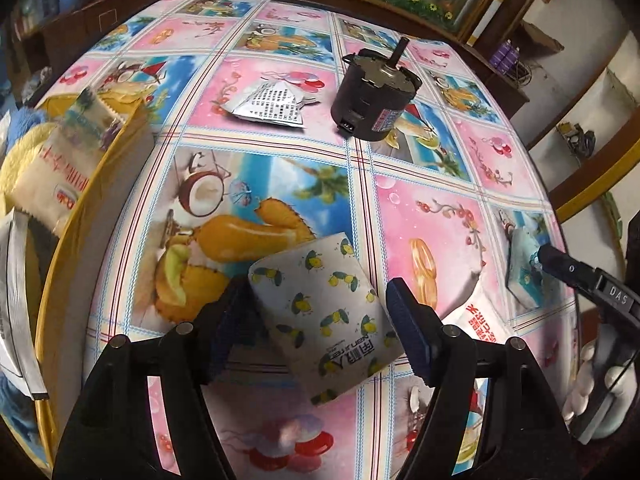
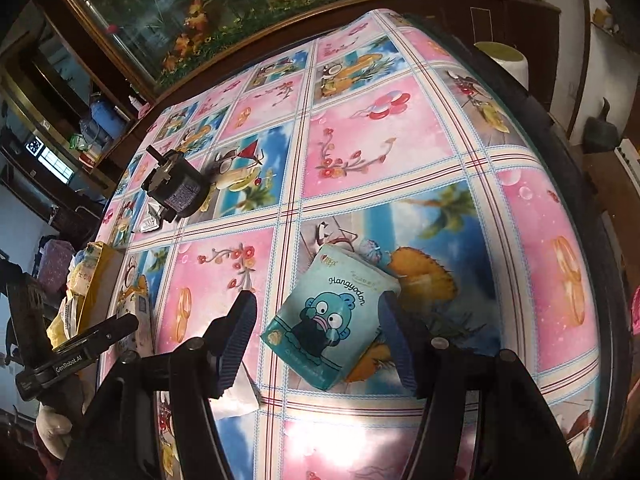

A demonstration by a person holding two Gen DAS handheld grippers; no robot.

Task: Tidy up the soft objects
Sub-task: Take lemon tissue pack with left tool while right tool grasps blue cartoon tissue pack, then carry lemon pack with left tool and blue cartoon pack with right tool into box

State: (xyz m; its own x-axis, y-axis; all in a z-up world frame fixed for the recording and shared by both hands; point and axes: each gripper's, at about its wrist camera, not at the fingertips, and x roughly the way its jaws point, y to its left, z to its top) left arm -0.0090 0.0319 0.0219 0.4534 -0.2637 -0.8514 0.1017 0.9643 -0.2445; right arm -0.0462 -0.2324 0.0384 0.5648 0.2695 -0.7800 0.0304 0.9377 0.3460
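I judge the sorting partly done. In the left wrist view a yellow box (image 1: 86, 216) stands at nine o'clock on the surface (image 1: 280, 152), and it already holds soft things: a cream packet with red print (image 1: 60, 160) and some yellow cloth (image 1: 20, 152) beneath it.

Two soft packs are still out. My left tongs (image 1: 316, 320) stand wide, astride the lemon-print tissue pack (image 1: 324, 312); the left pad looks to be just at the pack's edge, the right pad apart from it, so I do not count it as gripped yet. My right tongs (image 2: 316, 332) are also spread, with the teal Hangyodon tissue pack (image 2: 332, 316) lying between them on the surface; the right pad sits close against its corner, the left pad well clear.

A white packet with red characters (image 1: 476, 320) lies at four o'clock from the lemon pack, also not yet boxed.

At twelve o'clock sit a black motor (image 1: 372, 92) and a silver foil sachet (image 1: 272, 104). The motor is hard, so I expect it stays put; the sachet I cannot judge.
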